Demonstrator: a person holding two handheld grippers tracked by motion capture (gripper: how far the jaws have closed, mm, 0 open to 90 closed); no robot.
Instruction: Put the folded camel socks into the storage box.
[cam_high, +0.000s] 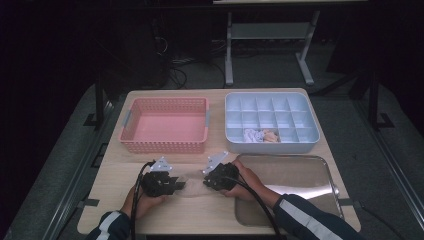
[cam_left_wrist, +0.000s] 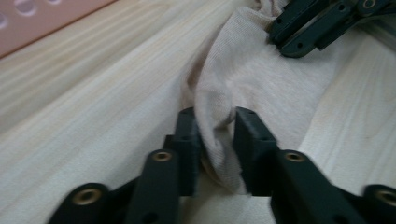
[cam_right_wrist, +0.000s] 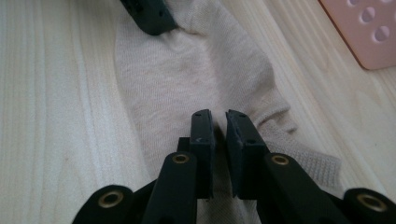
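Note:
A beige sock (cam_high: 193, 182) lies flat on the wooden table between my two grippers. My left gripper (cam_high: 182, 186) points right and is shut on one end of it. In the left gripper view a raised fold of the sock (cam_left_wrist: 243, 70) is pinched between that gripper's (cam_left_wrist: 217, 125) pads. My right gripper (cam_high: 205, 182) points left and is shut on the other end. The right gripper view has its jaws (cam_right_wrist: 219, 119) nearly together with the fabric of the sock (cam_right_wrist: 187, 79) between them. Each gripper's tips appear at the top of the other's view.
A pink basket (cam_high: 131, 131) stands at the back left, empty. A pale blue divided box (cam_high: 314, 138) at the back right holds two small bundles (cam_high: 261, 135) in its front cells. A metal tray (cam_high: 305, 175) lies at the right, under the person's right forearm.

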